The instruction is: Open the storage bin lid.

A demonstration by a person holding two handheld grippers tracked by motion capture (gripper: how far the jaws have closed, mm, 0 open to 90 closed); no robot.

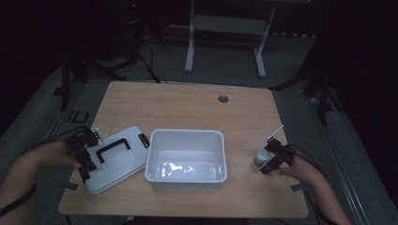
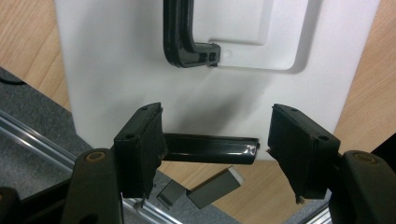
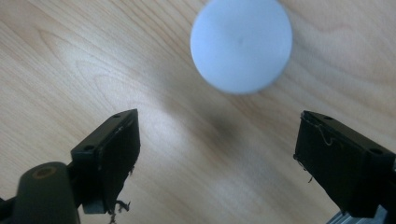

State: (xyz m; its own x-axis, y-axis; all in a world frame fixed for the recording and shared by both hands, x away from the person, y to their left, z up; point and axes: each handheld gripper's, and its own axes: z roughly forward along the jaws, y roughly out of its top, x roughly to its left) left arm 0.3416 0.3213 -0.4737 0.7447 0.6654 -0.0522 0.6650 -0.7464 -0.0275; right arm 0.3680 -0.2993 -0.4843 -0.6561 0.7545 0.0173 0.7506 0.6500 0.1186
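1. Left gripper view: left gripper [image 2: 212, 144] jaws straddle a black latch [image 2: 210, 148] on the white lid's [image 2: 116, 70] edge; grip unclear. The lid's black handle [image 2: 180, 37] is close up.
2. Right gripper view: right gripper [image 3: 217, 154] released, jaws wide over bare wood, small white-capped jar [image 3: 241, 44] just beyond.
3. High view: wooden tabletop [image 1: 187, 103], dark room, grey floor. Lid near left edge, jar near right edge.
4. Open white bin [image 1: 186, 159] sits between them, at the front middle.
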